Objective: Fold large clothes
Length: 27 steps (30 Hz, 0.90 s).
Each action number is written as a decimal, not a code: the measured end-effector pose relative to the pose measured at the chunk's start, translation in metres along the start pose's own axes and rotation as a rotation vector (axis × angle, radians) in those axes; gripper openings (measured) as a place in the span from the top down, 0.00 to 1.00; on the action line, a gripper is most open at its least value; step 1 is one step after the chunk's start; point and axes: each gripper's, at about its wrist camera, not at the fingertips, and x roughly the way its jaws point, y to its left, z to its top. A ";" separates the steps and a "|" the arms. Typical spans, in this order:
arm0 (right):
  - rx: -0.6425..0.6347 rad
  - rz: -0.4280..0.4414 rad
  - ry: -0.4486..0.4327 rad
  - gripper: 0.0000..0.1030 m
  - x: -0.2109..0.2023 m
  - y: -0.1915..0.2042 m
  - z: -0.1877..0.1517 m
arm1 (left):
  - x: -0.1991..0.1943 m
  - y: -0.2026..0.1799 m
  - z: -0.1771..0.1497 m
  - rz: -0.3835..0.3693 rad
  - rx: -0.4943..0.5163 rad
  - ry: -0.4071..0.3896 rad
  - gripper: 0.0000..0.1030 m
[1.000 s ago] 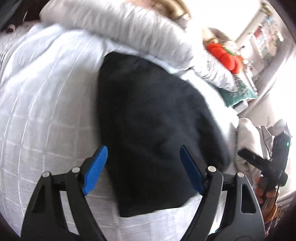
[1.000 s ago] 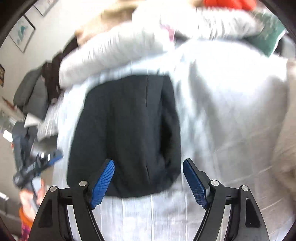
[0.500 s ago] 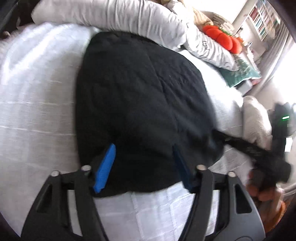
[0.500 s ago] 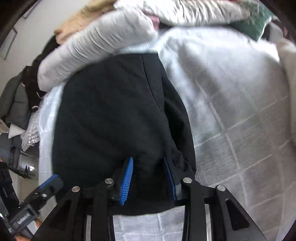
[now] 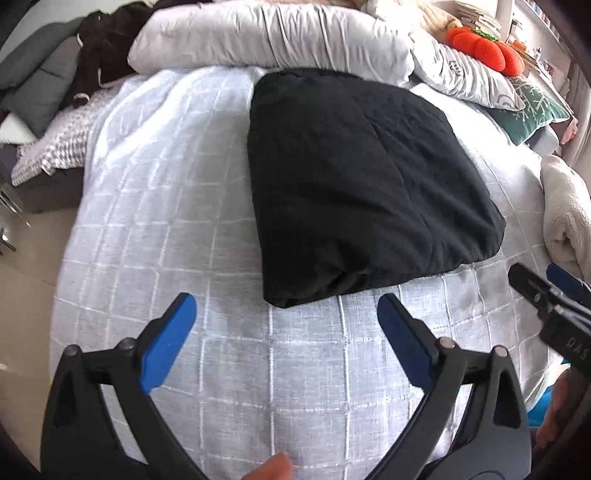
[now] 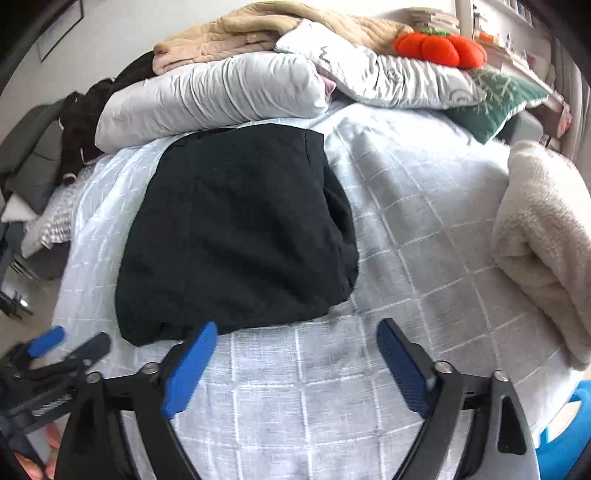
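- Black garment (image 5: 362,184), folded into a thick rectangle, lying flat on the white checked bedspread (image 5: 184,206), far edge touching the grey pillow (image 5: 266,37) at the head of the bed.
- Left gripper (image 5: 286,308): jaws spread wide, nothing between the blue pads, hovering above bare bedspread just short of the garment's near edge.
- Right gripper (image 6: 297,330): also wide apart and empty, left pad overlapping the garment's near edge in view; contact impossible to tell.
- Only in the left wrist view: a fingertip at the bottom edge, and the right gripper entering from the right.
- Only in the right wrist view: beige quilt (image 6: 258,26) heaped over the pillows, the orange pumpkin cushion (image 6: 439,46) seen whole, and the cream fleece blanket (image 6: 546,243) rolled along the bed's right edge.
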 end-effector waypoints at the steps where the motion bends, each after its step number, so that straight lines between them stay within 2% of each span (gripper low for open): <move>1: -0.014 -0.019 0.001 0.07 0.002 0.003 0.001 | -0.001 -0.001 0.001 -0.002 -0.002 -0.006 0.05; 3: -0.041 -0.045 0.013 0.07 0.006 0.005 0.000 | -0.002 0.001 0.001 -0.022 -0.014 -0.005 0.05; 7: -0.071 -0.060 0.021 0.07 0.007 0.011 -0.004 | -0.006 -0.005 -0.001 0.004 -0.005 -0.014 0.05; 10: -0.101 -0.068 0.012 0.07 0.008 0.017 -0.005 | -0.005 -0.008 -0.003 -0.013 -0.015 -0.006 0.04; 16: -0.093 -0.061 0.027 0.07 0.011 0.014 -0.005 | 0.002 -0.014 -0.007 0.004 -0.004 0.007 0.04; 27: -0.082 -0.051 0.040 0.07 0.008 0.006 -0.007 | 0.004 -0.031 -0.011 -0.016 0.028 0.020 0.04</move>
